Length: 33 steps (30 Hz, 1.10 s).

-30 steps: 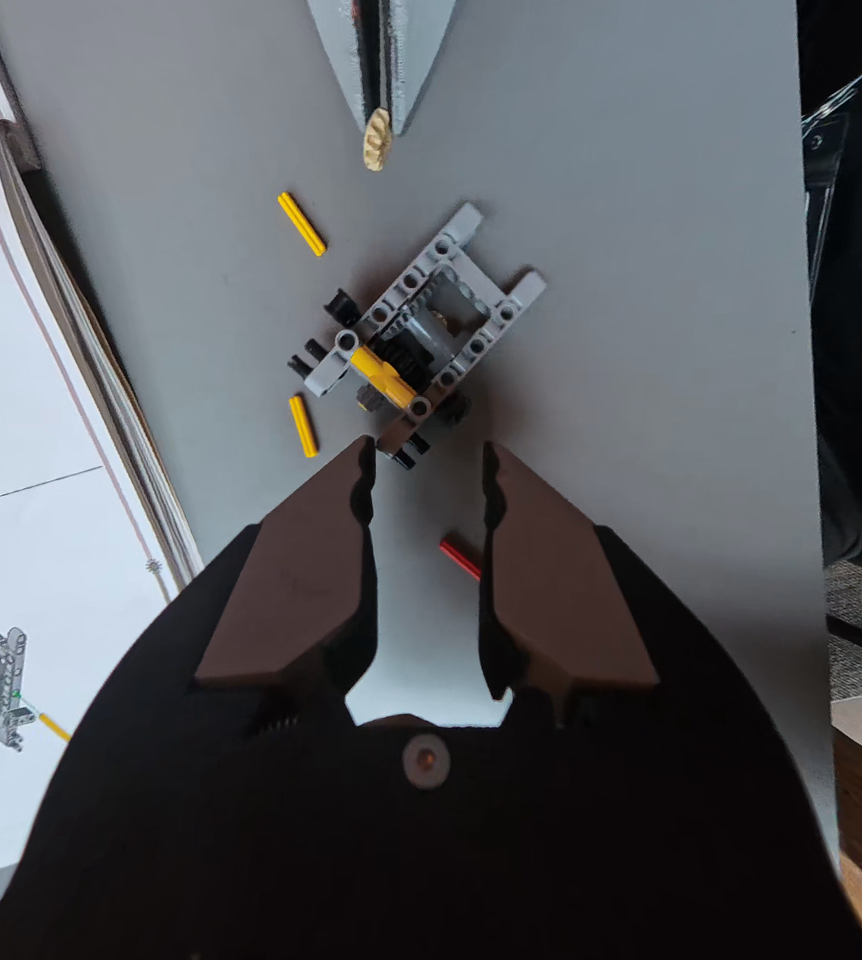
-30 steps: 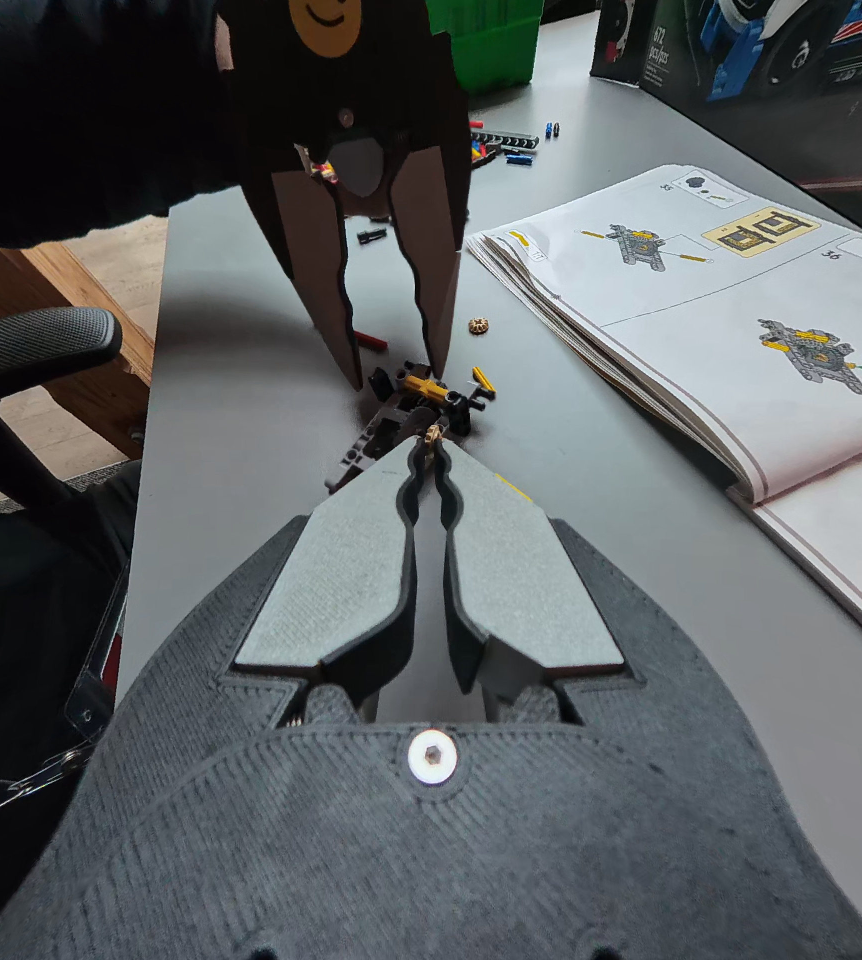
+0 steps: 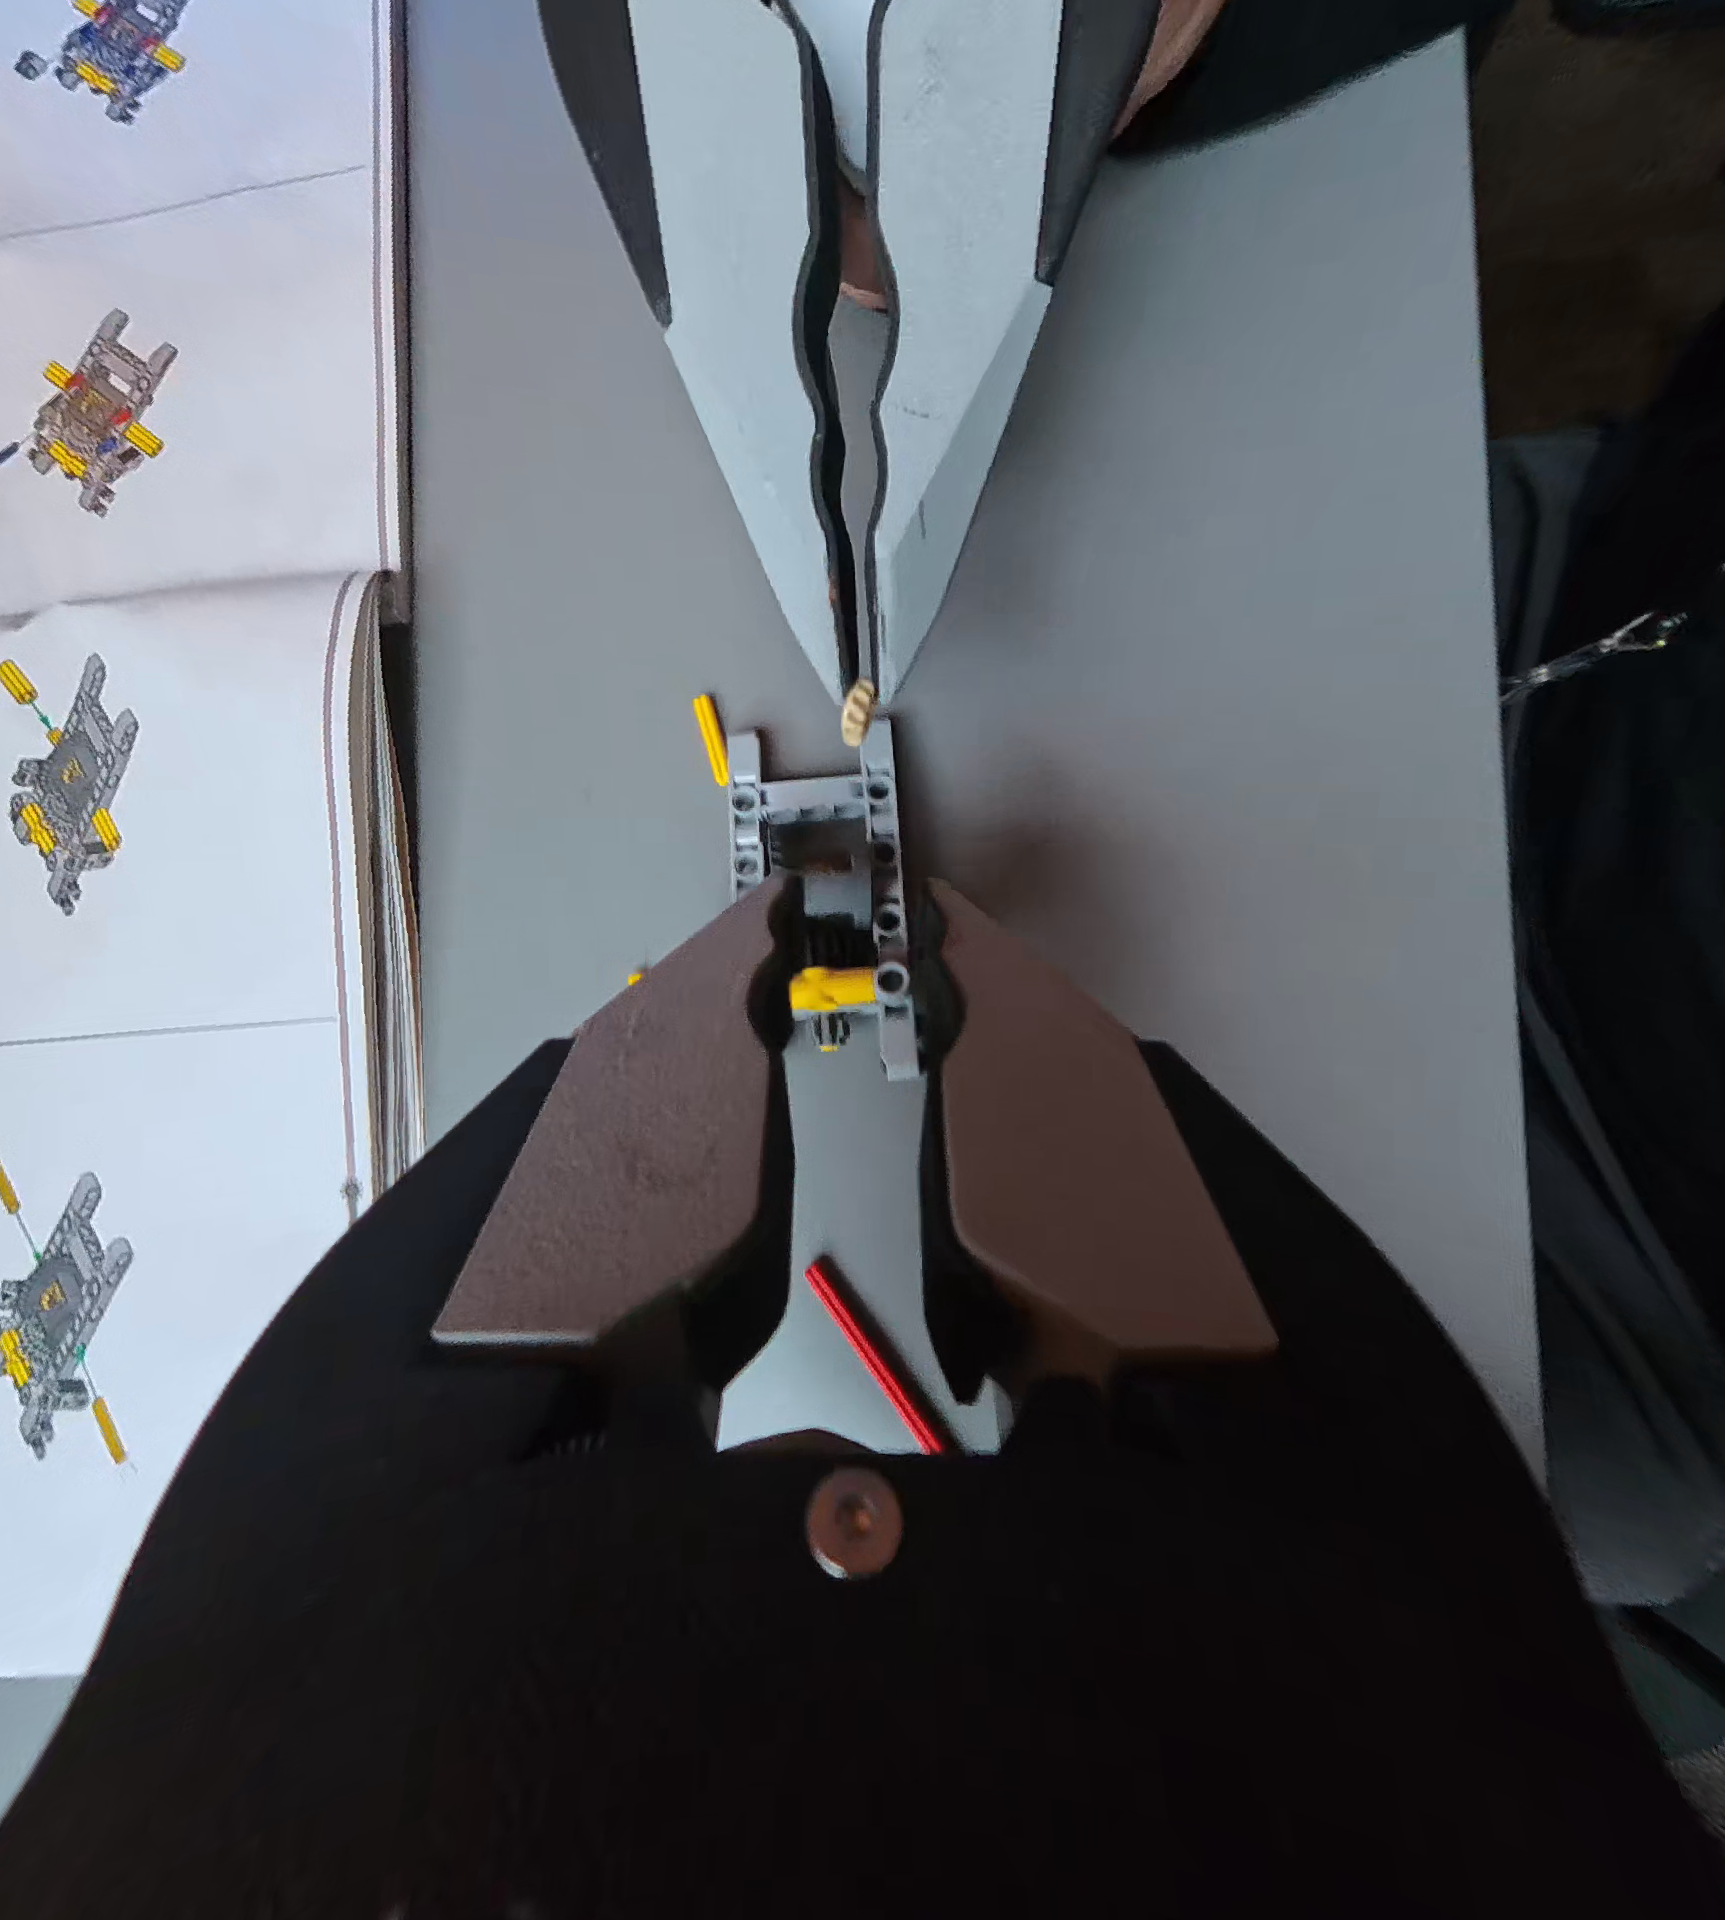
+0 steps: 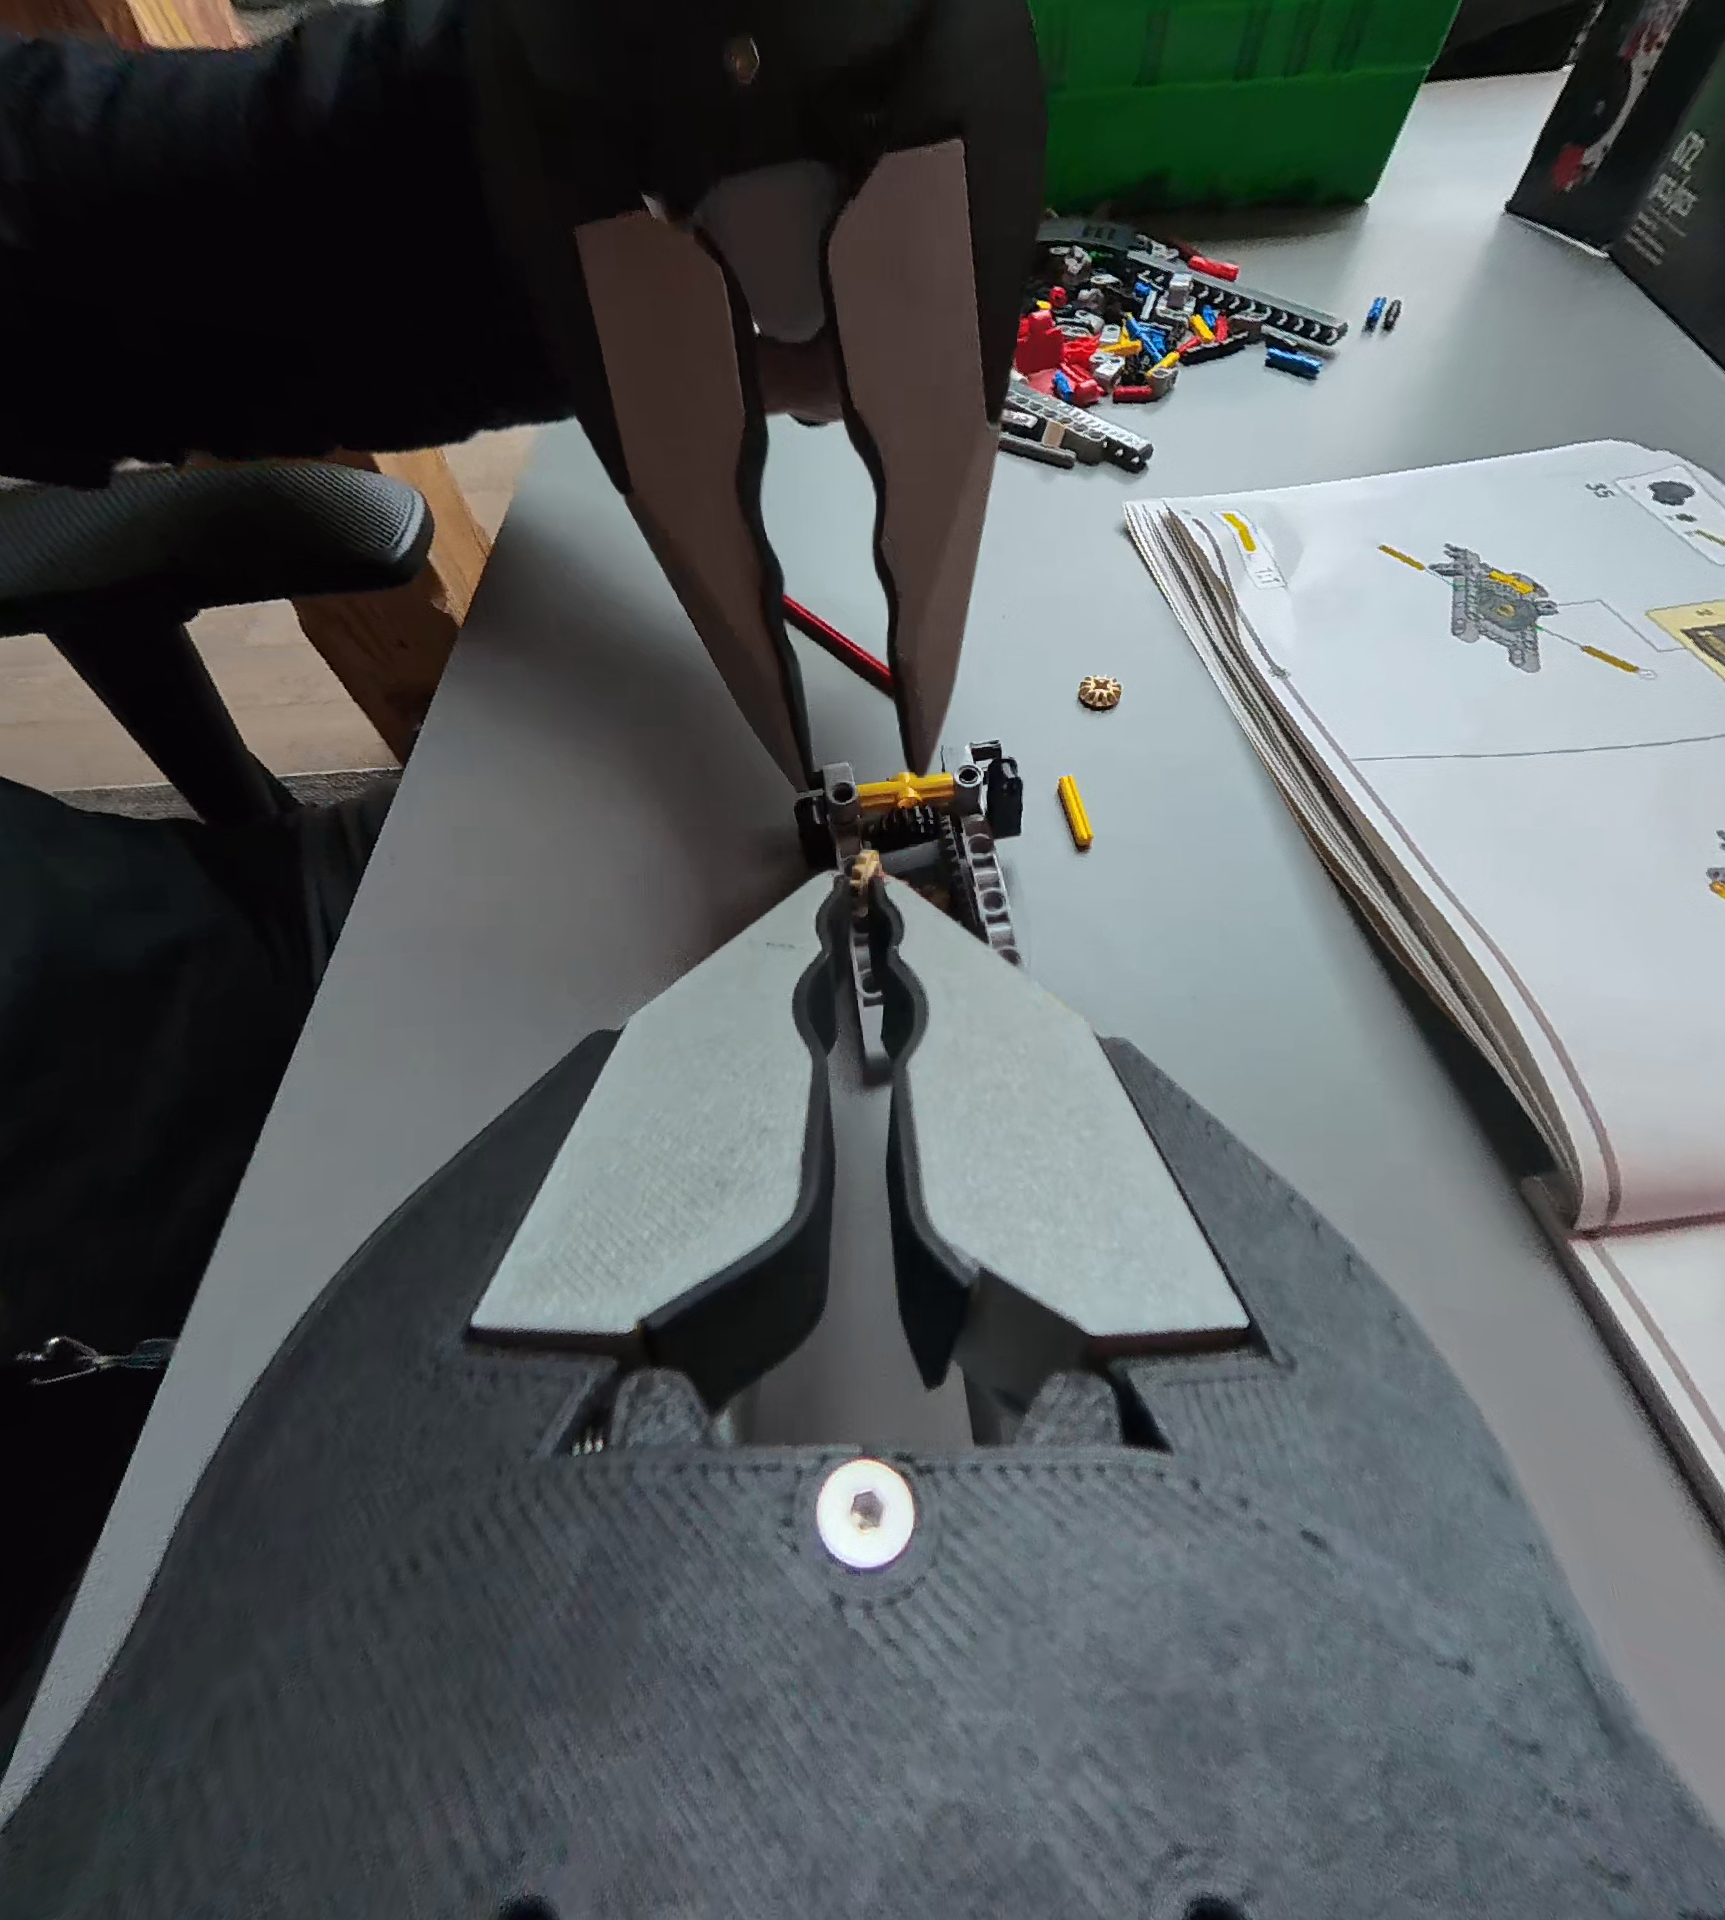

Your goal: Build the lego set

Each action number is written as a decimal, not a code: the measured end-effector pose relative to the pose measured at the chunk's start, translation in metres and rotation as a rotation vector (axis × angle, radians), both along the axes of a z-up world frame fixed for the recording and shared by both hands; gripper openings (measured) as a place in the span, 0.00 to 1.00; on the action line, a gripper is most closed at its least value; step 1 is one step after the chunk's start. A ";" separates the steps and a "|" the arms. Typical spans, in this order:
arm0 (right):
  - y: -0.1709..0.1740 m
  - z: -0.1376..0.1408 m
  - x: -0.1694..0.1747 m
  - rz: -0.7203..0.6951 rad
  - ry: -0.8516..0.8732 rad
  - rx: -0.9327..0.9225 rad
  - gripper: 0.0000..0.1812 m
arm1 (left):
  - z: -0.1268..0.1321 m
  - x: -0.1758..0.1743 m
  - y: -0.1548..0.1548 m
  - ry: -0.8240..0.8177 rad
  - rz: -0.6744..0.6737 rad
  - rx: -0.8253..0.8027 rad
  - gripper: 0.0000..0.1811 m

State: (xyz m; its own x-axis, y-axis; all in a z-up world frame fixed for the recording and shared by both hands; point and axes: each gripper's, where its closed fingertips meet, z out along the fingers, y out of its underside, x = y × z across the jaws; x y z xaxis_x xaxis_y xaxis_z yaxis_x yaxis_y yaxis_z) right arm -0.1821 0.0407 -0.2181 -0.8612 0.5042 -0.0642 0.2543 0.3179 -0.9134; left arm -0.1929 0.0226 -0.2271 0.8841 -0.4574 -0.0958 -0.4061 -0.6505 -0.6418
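Near the bench (image 4: 567, 665) edge that faces the chair, well away from the instruction booklet (image 4: 1523, 831) along the opposite edge, the grey frame assembly (image 3: 816, 842) lies flat, with the left gripper (image 3: 853, 925) straddling one end, its jaws spread and not yet clamped. The right gripper (image 4: 863, 894) comes from the other end, jaws pinched shut on a small tan gear (image 4: 864, 868) at their very tips. With the frame unclamped, any push to seat the gear could slide it towards the edge, and so slight a pinch may let the gear twist or pop free.
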 end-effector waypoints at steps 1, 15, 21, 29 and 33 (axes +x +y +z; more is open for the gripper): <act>-0.001 0.001 0.001 0.013 -0.004 -0.009 0.00 | 0.000 0.001 0.004 -0.003 -0.005 0.005 0.09; -0.004 0.000 -0.003 0.055 0.026 0.011 0.00 | -0.004 0.010 0.022 -0.040 -0.070 0.055 0.00; -0.005 -0.001 -0.004 0.056 0.024 0.018 0.00 | -0.005 0.010 0.020 -0.052 -0.071 0.061 0.00; -0.003 -0.006 -0.008 0.013 0.040 0.074 0.00 | -0.008 0.005 0.016 -0.049 -0.022 0.009 0.00; -0.003 -0.008 -0.009 0.003 0.047 0.091 0.00 | -0.010 0.004 0.016 -0.028 -0.018 -0.003 0.00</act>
